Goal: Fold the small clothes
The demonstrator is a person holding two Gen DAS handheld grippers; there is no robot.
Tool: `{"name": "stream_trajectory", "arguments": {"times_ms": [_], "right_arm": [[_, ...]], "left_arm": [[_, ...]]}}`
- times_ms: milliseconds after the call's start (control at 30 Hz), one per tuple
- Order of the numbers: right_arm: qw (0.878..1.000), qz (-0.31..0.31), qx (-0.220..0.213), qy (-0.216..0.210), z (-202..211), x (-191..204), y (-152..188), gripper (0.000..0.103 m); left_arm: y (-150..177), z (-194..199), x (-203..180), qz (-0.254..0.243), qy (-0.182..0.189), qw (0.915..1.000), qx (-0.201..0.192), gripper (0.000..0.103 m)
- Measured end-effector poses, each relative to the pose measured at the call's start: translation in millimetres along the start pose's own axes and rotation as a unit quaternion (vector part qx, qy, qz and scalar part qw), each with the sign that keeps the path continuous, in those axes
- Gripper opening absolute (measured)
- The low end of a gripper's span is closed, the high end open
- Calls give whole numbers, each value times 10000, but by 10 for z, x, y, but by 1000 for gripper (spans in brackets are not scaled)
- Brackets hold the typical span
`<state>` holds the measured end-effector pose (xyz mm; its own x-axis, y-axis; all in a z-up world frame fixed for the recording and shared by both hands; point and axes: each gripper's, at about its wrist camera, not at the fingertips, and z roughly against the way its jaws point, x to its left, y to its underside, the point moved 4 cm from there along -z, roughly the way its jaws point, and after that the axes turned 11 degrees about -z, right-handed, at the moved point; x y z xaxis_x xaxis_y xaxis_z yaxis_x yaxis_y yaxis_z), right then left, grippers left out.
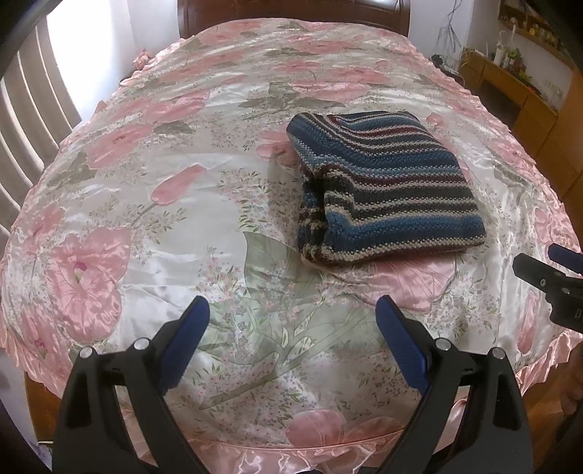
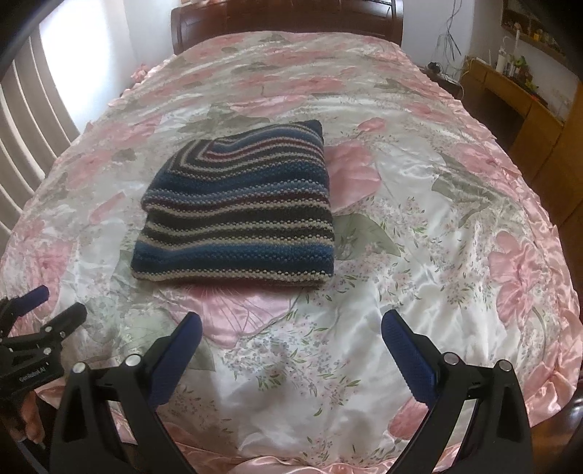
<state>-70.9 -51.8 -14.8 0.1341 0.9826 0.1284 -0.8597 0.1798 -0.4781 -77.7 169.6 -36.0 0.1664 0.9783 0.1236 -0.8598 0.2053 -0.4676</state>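
Observation:
A striped knit garment [image 1: 382,186] in blue, dark red, black and cream lies folded into a thick rectangle on the bed; it also shows in the right wrist view as the garment [image 2: 240,215]. My left gripper [image 1: 293,310] is open, hovering near the foot of the bed, short of the garment and to its left. My right gripper [image 2: 291,322] is open too, held just short of the garment's near edge. Neither touches the cloth. The right gripper's tip [image 1: 546,269] shows at the left view's right edge, and the left gripper [image 2: 51,306] at the right view's left edge.
The bed is covered by a shiny pink floral satin spread [image 1: 182,226] with a ruffled edge. A dark wooden headboard [image 2: 288,22] stands at the far end. Striped curtains [image 1: 32,109] hang at the left, and wooden shelving [image 1: 528,91] with small items stands at the right.

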Motion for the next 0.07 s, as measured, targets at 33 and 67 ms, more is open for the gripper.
{"name": "stream_trajectory", "arguments": {"times_ms": [33, 67], "right_arm": [[10000, 22, 8, 7, -4, 5, 2, 99], [10000, 29, 21, -7, -5, 9, 3, 99]], "left_arm": [[-2, -1, 3, 4, 3, 10000, 0, 92], [-3, -2, 6, 0, -1, 10000, -4, 92]]}}
